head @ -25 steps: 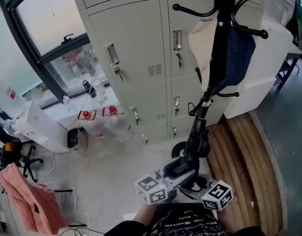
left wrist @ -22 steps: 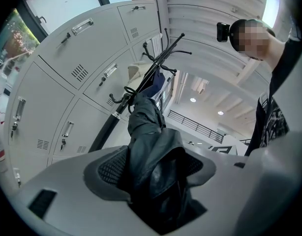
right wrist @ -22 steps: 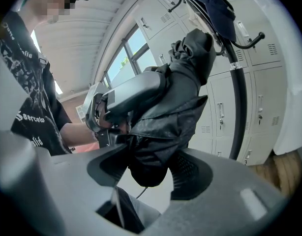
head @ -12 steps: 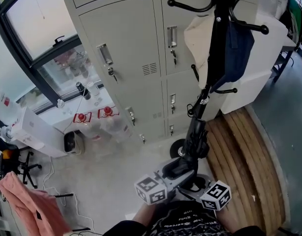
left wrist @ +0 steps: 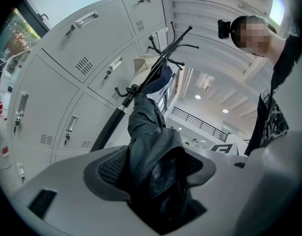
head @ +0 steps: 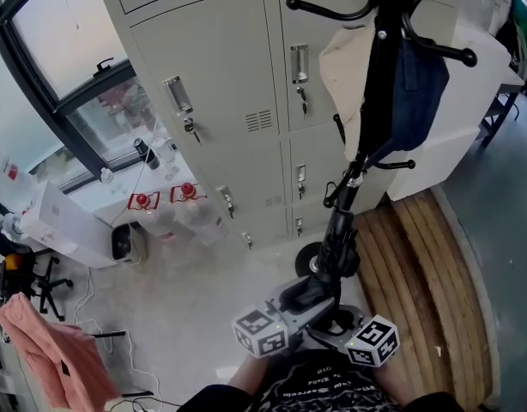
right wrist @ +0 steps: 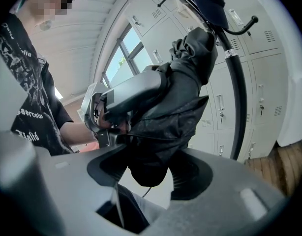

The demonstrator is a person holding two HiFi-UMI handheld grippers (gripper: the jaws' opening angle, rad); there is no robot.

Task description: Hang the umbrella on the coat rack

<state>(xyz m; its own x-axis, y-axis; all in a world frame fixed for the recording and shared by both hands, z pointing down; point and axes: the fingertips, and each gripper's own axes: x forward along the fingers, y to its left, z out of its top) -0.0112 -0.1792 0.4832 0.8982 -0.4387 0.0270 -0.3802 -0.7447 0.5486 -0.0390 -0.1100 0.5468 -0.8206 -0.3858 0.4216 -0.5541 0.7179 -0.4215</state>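
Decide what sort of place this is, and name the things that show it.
Probably a locker or changing area in a workplace or lab building. A wall of grey metal lockers fills the background, a black coat rack stands in front of them, and a large window runs beside them.

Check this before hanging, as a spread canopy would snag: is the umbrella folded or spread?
Folded: the umbrella is a slim black bundle, its fabric gathered close in every view.
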